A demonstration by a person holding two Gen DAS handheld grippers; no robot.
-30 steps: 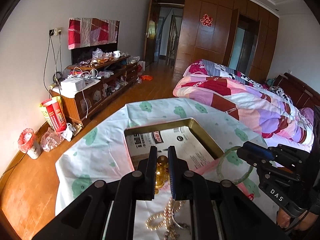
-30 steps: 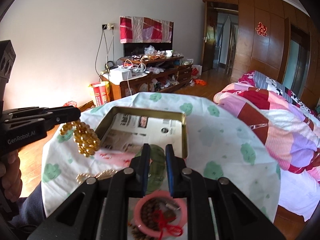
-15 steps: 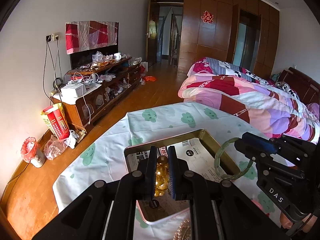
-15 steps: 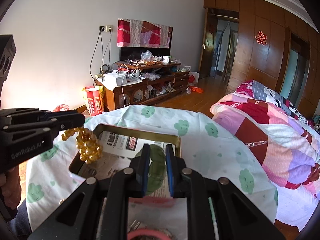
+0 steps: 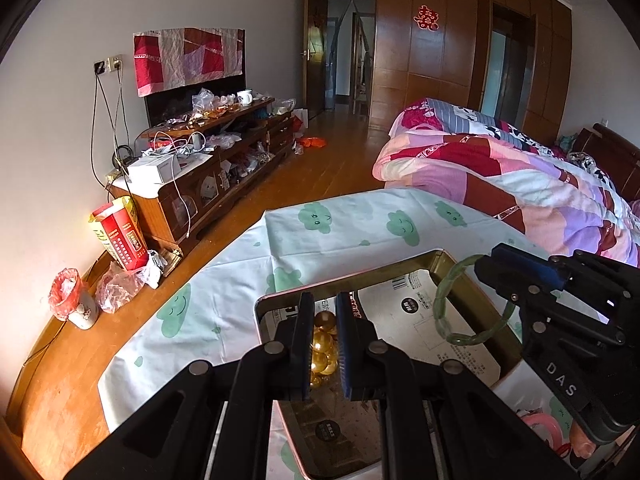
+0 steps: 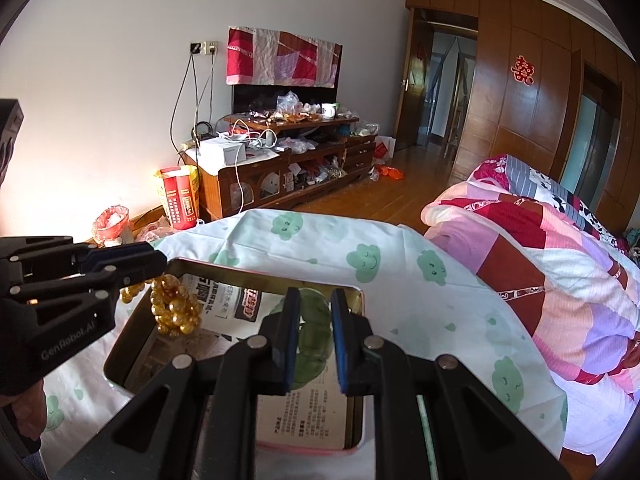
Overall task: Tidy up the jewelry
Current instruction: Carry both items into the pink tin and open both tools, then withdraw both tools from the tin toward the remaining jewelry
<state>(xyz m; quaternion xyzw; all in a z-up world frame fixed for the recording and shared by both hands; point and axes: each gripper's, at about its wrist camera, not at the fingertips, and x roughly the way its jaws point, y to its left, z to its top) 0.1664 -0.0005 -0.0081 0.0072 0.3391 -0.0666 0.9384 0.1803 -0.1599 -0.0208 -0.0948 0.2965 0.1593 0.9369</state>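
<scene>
Overall scene: two hand-held grippers hovered above a gold-rimmed tin box (image 6: 362, 300) that sat on a table covered by a white cloth with green cloud faces (image 6: 400, 276), in a bedroom.
Left gripper (image 5: 323, 344): its jaws stood narrow, pinched on a gold bead bracelet (image 5: 323, 346); in the right wrist view the beads hung in a bunch (image 6: 175, 310) from the fingertips, above the left edge of the box and clear of its floor.
Right gripper (image 6: 314, 340): its jaws were closed to a narrow gap on a green jade bangle (image 6: 314, 338); in the left wrist view the bangle (image 5: 456, 320) dangled as a loop from the tips, over the right side of the box.
Box contents: only a printed paper liner (image 6: 304, 412) showed inside; no jewelry lay in the parts of the box that could be seen.
Progress: judging by this, both pieces were picked up and carried over the box, but neither had been set down.
Remaining: lowering and releasing the bracelet and the bangle into the box; a pink ring-shaped item (image 5: 542, 426) at the table's near corner probably awaited sorting too.
Surroundings: a cluttered wooden TV cabinet (image 6: 280, 176) stood against the wall, and a patchwork quilt (image 6: 560, 248) covered the bed on the right.
</scene>
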